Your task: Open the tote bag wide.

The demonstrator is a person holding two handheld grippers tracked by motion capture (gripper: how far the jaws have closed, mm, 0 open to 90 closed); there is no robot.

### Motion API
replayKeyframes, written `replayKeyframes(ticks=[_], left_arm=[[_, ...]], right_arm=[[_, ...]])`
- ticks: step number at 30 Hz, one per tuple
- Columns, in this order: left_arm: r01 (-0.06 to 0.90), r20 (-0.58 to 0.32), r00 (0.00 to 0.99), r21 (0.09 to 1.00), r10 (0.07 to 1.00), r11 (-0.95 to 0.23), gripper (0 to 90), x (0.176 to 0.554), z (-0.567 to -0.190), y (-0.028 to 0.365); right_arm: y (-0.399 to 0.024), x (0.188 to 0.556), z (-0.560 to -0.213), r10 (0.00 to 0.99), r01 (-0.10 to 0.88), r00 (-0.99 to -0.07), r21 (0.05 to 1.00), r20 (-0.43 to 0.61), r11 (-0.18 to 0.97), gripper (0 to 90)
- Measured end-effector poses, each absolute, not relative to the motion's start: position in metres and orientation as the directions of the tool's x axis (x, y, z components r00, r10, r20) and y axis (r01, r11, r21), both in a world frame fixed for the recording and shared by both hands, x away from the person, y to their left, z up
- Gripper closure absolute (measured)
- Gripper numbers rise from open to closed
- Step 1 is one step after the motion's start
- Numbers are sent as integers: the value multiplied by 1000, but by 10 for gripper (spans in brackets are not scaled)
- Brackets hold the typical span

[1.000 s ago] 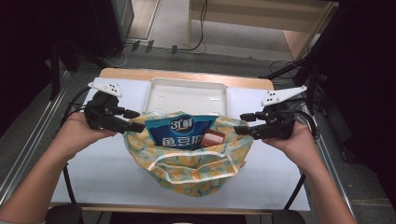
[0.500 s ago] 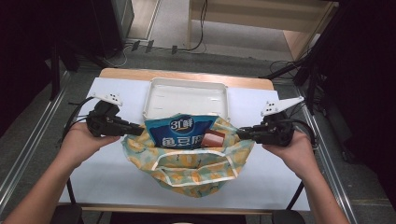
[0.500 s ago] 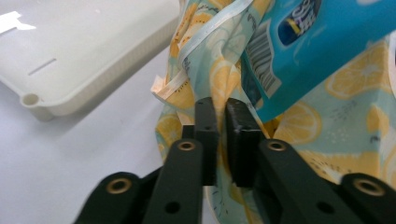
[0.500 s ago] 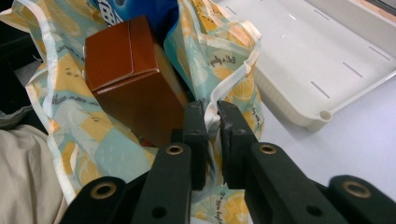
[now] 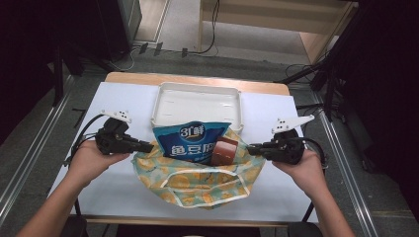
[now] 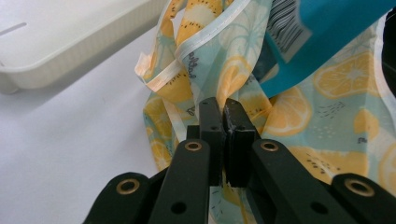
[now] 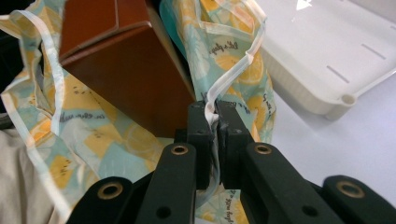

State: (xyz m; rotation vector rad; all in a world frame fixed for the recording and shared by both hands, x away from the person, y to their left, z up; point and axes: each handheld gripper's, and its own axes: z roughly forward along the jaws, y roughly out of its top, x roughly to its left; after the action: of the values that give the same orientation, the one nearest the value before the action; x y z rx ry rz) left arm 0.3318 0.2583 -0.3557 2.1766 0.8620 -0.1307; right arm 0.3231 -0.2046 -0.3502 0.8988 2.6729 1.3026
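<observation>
In the high view, we have the bag (image 5: 197, 180) lying near the front edge of the table (image 5: 123, 197), its mouth toward the white tray (image 5: 197, 101) at the back edge. A blue packet (image 5: 190, 143) and a brown box (image 5: 225, 150) stick out of the mouth. Our left hand-held gripper (image 5: 148, 146) meets the bag's left rim, our right hand-held gripper (image 5: 251, 149) its right rim. We judge the step in hand to be gripping both sides of the mouth; the next move calls for an even lift or pull so the contents slide toward the tray without the thin cloth slipping free.

In the left gripper view, the jaws are closed tight on the bag (image 6: 233, 88) cloth beside the tray (image 6: 70, 42).

In the right gripper view, the jaws pinch the bag's white hem (image 7: 224, 84), just beside the box (image 7: 126, 70).

Against a second ago, both grippers sit lower, nearer the table, and their jaws have just been closing, with the bag's rim between them.
</observation>
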Motion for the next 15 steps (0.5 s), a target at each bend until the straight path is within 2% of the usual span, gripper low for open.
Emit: replayKeyframes(ticks=[5,15], left_arm=[[645,-382,746,618,546,-449,883,334,-370,260],[664,-391,729,602,561,-443,895,340,-390,262]], right_arm=[[-203,323,-364,516,496,-826,728,227,473,867],[-202,330,-395,545,531,-799,725,256,439,877]])
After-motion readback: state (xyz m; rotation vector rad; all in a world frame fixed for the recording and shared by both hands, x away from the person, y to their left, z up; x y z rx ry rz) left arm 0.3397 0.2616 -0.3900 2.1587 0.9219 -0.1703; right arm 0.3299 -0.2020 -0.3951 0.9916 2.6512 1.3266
